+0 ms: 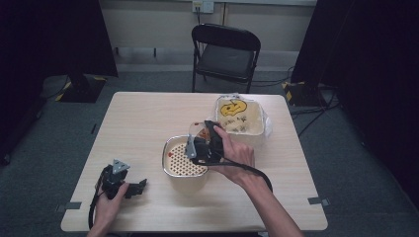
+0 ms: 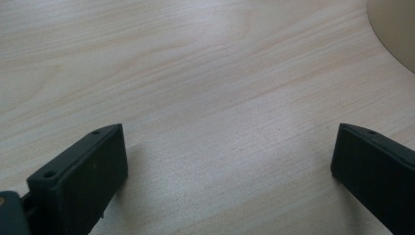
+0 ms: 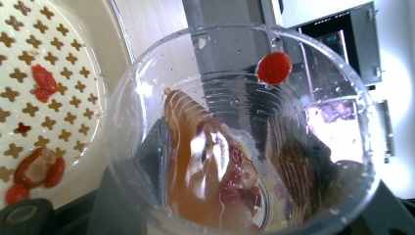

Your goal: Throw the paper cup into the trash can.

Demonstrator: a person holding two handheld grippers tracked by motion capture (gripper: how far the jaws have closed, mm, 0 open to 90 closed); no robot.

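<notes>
black jaws of the right gripper [image 1: 203, 134] clamp a clear plastic cup [image 3: 244, 132], tipped over a white strainer bowl [image 1: 170, 148] at the bench's middle. cup contents: orange liquid, pale soft pieces and red berries [image 3: 240, 183] pooled low, one berry stuck near the rim. strainer insert: cross-shaped holes, a few red berries [image 3: 43, 83] already lying on it. left gripper [image 1: 136, 187]: jaws wide apart, holding nothing, low over bare wood near the bench's front left edge, well apart from the bowl. square tub [image 1: 239, 118] with a yellow-marked lid stands just beyond the bowl. judged progress: pouring partly done; most of the cup's contents are left to empty.
</notes>
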